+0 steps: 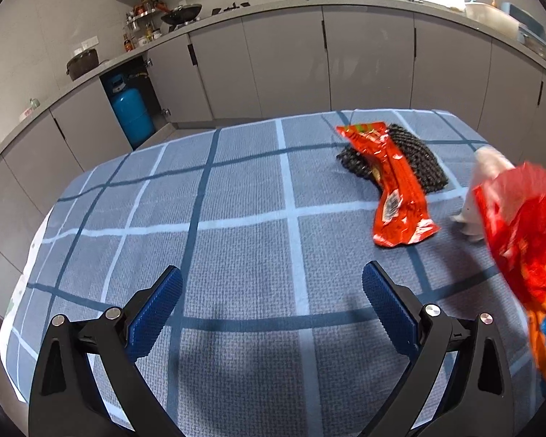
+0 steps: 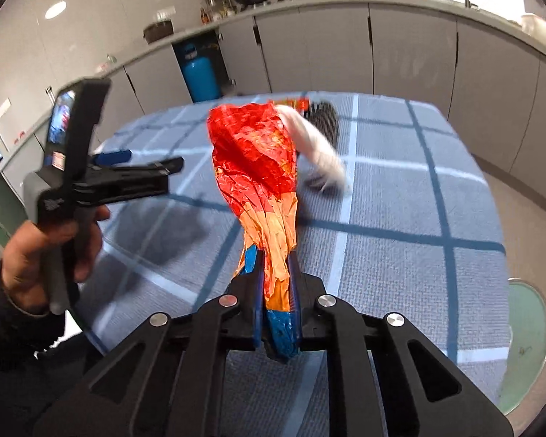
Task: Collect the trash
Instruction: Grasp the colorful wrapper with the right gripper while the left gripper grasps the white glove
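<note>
My right gripper [image 2: 275,273] is shut on the narrow end of a crumpled red and orange wrapper [image 2: 253,156], which stands up above the table; the same wrapper [image 1: 520,225] shows blurred at the right edge of the left wrist view. A blurred white crumpled piece [image 2: 316,145] sits just behind it, apart from the jaws. A second red wrapper [image 1: 393,185] lies flat on the checked cloth, partly over a black knitted pad [image 1: 418,160]. My left gripper [image 1: 273,291] is open over bare cloth with nothing between its blue pads. A hand holds this left gripper [image 2: 145,162] left of the right one.
The table wears a blue checked cloth [image 1: 236,196] and ends at the left and far sides. Grey kitchen cabinets [image 1: 284,62] run behind it, with a blue gas cylinder [image 1: 131,113] in an open bay. A green round object [image 2: 527,346] lies on the floor at the right.
</note>
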The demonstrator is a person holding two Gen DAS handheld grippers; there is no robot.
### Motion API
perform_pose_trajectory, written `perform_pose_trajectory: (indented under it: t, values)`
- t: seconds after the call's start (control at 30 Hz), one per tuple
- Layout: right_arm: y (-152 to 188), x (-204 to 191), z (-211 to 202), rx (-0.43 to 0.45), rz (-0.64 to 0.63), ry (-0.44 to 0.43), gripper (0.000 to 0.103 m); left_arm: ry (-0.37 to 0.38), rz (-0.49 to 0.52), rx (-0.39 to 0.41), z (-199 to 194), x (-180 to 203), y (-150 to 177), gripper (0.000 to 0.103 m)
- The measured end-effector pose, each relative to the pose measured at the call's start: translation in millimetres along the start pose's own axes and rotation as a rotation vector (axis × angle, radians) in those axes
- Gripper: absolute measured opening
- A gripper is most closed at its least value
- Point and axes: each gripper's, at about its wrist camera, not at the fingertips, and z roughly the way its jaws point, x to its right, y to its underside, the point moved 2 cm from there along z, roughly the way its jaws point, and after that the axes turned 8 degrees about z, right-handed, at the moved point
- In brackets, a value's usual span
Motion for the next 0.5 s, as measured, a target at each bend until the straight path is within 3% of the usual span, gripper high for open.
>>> perform_pose_trajectory:
  t: [0.27, 0.5]
  values:
    - [-9.4, 12.8, -38.4, 0.135, 0.066, 0.015, 0.013, 0.018, 0.029, 0.02, -5.7, 17.1, -5.6, 0.097]
    - [-6.4, 44.7, -29.4, 0.125, 0.121, 0.147, 0.013, 0.092, 0.131, 0.077, -10.2, 62.0, -18.6, 0.097]
